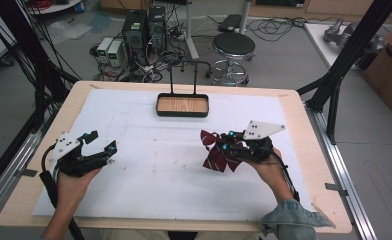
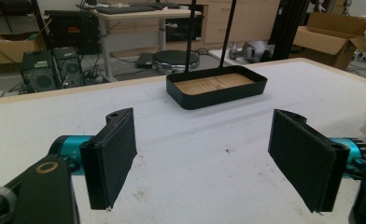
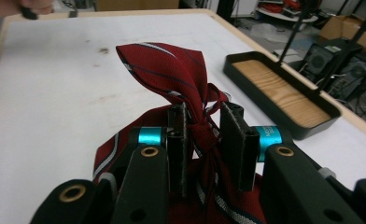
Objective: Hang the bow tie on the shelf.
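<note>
Clamped at its knot by the right gripper (image 3: 204, 135), the red striped bow tie (image 3: 172, 74) hangs above the white mat (image 1: 149, 165). Soft, light cloth, likely floppy; the knot seems the firmest hold. Left gripper (image 1: 100, 145) jaws stand apart.

In my right tongs (image 3: 204, 140) I see a dark red bow tie (image 3: 172, 74) with thin navy and white stripes. Beyond them, the black tray (image 3: 284, 123) has a light wood floor.

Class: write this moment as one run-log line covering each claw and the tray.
right claw: shut on red striped fabric bow | left claw: open, empty | black wood-floored tray: empty
</note>
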Demonstrator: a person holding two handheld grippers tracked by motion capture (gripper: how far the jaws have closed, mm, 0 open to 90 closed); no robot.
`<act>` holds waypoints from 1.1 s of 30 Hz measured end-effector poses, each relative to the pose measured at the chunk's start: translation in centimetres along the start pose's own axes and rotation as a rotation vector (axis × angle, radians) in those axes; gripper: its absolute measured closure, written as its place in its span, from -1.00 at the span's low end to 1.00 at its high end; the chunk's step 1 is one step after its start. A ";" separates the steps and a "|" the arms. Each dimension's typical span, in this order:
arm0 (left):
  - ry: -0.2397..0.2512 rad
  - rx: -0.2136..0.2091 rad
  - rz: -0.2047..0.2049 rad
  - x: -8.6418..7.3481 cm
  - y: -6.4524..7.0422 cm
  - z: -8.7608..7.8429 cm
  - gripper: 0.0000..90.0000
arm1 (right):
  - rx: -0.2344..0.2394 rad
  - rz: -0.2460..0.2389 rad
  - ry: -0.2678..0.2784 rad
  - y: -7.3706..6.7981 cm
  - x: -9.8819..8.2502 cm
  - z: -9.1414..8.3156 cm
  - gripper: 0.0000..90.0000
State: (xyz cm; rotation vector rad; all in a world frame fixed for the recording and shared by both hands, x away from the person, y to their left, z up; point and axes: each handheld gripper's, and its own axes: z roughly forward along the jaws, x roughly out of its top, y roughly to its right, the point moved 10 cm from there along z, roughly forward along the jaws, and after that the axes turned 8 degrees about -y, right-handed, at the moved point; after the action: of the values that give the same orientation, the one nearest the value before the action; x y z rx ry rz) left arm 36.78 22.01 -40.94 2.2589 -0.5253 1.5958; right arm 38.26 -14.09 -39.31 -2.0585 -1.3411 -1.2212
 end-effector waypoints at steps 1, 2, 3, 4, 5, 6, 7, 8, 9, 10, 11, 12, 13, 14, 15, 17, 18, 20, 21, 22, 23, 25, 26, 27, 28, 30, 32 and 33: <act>0.004 0.000 0.001 0.1 0.0 0.0 -0.48 | -0.010 -0.006 0.002 0.5 0.3 0.1 0.61; 0.004 0.000 0.001 0.1 0.0 0.0 -0.48 | -0.010 -0.006 0.002 0.5 0.3 0.1 0.61; 0.004 -0.001 -0.002 0.1 0.0 -0.1 -0.48 | -0.015 0.001 0.000 1.1 0.9 0.4 0.61; 0.008 0.000 -0.001 0.2 0.0 -0.1 -0.48 | -0.015 0.001 0.000 1.1 0.9 0.4 0.61; 0.011 0.000 -0.004 0.2 -0.1 -0.2 -0.48 | -0.028 -0.006 0.004 2.0 1.6 0.8 0.61; 0.010 -0.001 -0.001 0.2 -0.1 -0.2 -0.48 | -0.035 -0.005 0.005 2.4 1.9 1.0 0.61; 0.011 -0.002 -0.004 0.2 -0.2 -0.2 -0.48 | -0.045 -0.007 0.004 2.8 2.2 1.1 0.61; 0.011 -0.002 -0.004 0.2 -0.2 -0.2 -0.48 | -0.047 0.002 0.005 3.1 2.4 1.3 0.61; 0.011 -0.001 -0.004 0.2 -0.2 -0.2 -0.48 | -0.060 -0.002 0.016 3.6 2.8 1.5 0.61; 0.009 -0.002 -0.004 0.2 -0.2 -0.2 -0.48 | -0.062 0.004 0.019 4.0 3.0 1.6 0.61; 0.010 -0.002 -0.005 0.2 -0.2 -0.2 -0.48 | -0.071 0.005 0.020 4.4 3.2 1.8 0.61; 0.009 -0.003 -0.005 0.1 -0.2 -0.2 -0.48 | -0.078 0.004 0.019 4.8 3.4 1.9 0.61; 0.008 -0.005 -0.004 0.1 -0.2 -0.2 -0.48 | -0.087 0.005 0.028 5.2 3.7 2.1 0.61; 0.009 -0.004 -0.004 0.1 -0.2 -0.1 -0.48 | -0.095 0.008 0.043 5.7 4.0 2.1 0.61; 0.009 -0.004 -0.005 0.1 -0.2 -0.1 -0.48 | -0.094 0.020 0.039 6.1 4.1 2.3 0.61; 0.008 -0.006 -0.002 0.1 -0.2 -0.1 -0.48 | -0.112 0.028 0.041 7.1 4.5 2.5 0.61; 0.008 -0.006 -0.004 0.1 -0.2 -0.1 -0.48 | -0.120 0.027 0.051 7.6 4.7 2.6 0.61; 0.008 -0.006 -0.004 0.1 -0.3 -0.1 -0.48 | -0.125 0.040 0.066 7.9 5.0 2.6 0.61; 0.009 -0.007 -0.002 0.1 -0.3 -0.1 -0.48 | -0.125 0.050 0.062 8.5 5.1 2.7 0.61; 0.010 -0.008 -0.003 0.1 -0.3 -0.1 -0.48 | -0.142 0.052 0.063 9.4 5.5 3.1 0.61; 0.009 -0.008 -0.003 0.1 -0.3 -0.1 -0.48 | -0.142 0.052 0.063 9.4 5.5 3.1 0.61; 0.008 -0.013 -0.003 0.1 -0.2 0.0 -0.48 | -0.146 0.064 0.070 10.1 5.9 3.4 0.61; 0.004 -0.018 -0.004 0.0 -0.1 0.1 -0.48 | -0.159 0.056 0.055 10.6 6.2 4.0 0.61; 0.003 -0.019 -0.003 0.0 -0.1 0.1 -0.48 | -0.169 0.055 0.047 10.8 6.3 4.3 0.61; 0.003 -0.019 -0.003 0.0 -0.1 0.1 -0.48 | -0.169 0.055 0.047 10.8 6.3 4.3 0.61; 0.001 -0.020 -0.001 -0.1 0.0 0.2 -0.48 | -0.195 0.055 0.028 11.6 6.6 5.2 0.61; 0.002 -0.020 0.000 -0.1 0.0 0.3 -0.48 | -0.201 0.058 0.030 11.8 6.8 5.4 0.61; 0.002 -0.020 0.002 -0.1 0.0 0.3 -0.48 | -0.210 0.063 0.032 12.3 7.0 5.8 0.61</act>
State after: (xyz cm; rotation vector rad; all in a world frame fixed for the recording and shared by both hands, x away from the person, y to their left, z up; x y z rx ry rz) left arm 36.97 21.91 -41.14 2.2426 -0.5415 1.5863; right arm 52.82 -11.94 -35.06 -2.1945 -1.1671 -1.4124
